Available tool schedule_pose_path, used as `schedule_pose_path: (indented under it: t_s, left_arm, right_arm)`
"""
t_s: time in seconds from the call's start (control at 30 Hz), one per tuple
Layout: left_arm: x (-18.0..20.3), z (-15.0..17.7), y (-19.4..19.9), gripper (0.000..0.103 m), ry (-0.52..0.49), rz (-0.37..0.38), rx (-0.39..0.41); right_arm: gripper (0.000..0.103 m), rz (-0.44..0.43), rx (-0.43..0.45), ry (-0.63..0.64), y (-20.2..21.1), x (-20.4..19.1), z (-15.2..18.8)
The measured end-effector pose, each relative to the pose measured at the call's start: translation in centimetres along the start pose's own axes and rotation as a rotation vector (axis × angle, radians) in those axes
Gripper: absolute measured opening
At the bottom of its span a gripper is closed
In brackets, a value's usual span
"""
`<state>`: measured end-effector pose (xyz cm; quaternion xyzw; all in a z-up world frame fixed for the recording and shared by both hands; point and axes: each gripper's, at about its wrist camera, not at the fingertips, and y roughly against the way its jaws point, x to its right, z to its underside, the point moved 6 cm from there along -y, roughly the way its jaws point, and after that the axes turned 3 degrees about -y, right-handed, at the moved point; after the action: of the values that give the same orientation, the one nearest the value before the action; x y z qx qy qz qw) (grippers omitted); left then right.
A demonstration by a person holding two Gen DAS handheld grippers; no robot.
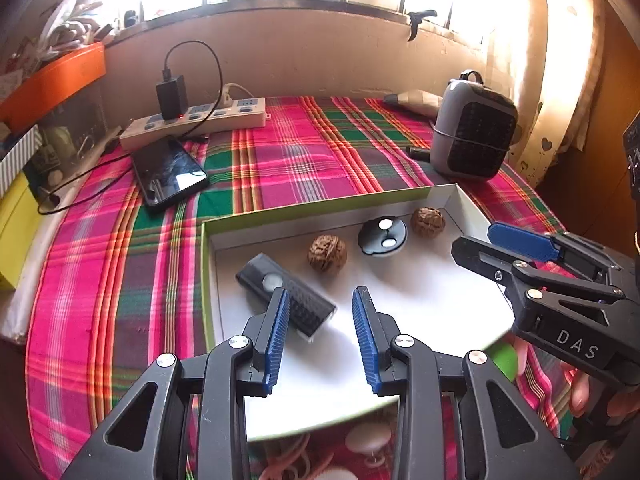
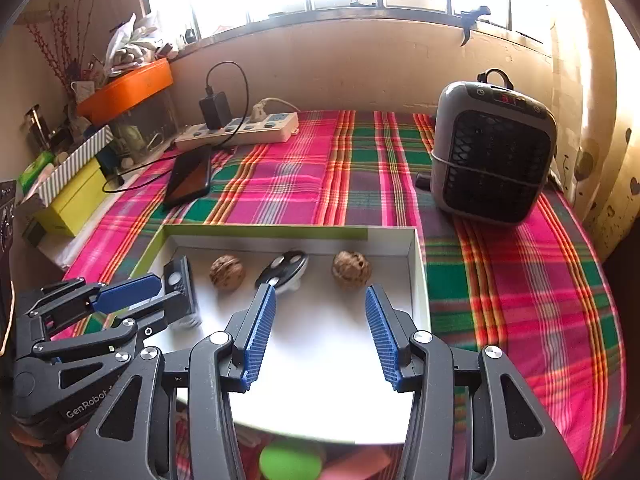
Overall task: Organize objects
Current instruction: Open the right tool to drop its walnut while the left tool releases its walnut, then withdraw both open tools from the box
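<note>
A white shallow box with a green rim (image 1: 304, 210) (image 2: 264, 231) lies on the plaid cloth. In it are a black rectangular device (image 1: 286, 294) (image 2: 182, 280), two walnuts (image 1: 327, 253) (image 1: 428, 222) (image 2: 227, 272) (image 2: 351, 269) and a round black key fob (image 1: 382, 236) (image 2: 286, 266). My left gripper (image 1: 320, 312) is open and empty above the box, next to the black device. My right gripper (image 2: 320, 308) is open and empty above the box's right half. Each gripper shows in the other's view, the right one (image 1: 508, 248) and the left one (image 2: 132, 292).
A grey heater (image 2: 492, 152) stands at the back right. A phone (image 1: 168, 172) and a power strip with a charger (image 1: 192, 120) lie at the back left. Boxes and an orange tray (image 2: 124, 88) crowd the left edge. A green ball (image 2: 290, 462) and small items lie below the grippers.
</note>
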<state>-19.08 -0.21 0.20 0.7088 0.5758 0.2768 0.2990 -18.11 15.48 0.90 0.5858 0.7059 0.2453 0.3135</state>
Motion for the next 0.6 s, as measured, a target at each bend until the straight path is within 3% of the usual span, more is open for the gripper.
schedule_pose_path:
  t_s: [0.6]
  left_arm:
    - [-1.6,4.3,5.1,0.031,0.021,0.011,0.067]
  right_arm:
    - [0.048,-0.02,0.055,-0.013,4.1,-0.5,4.0]
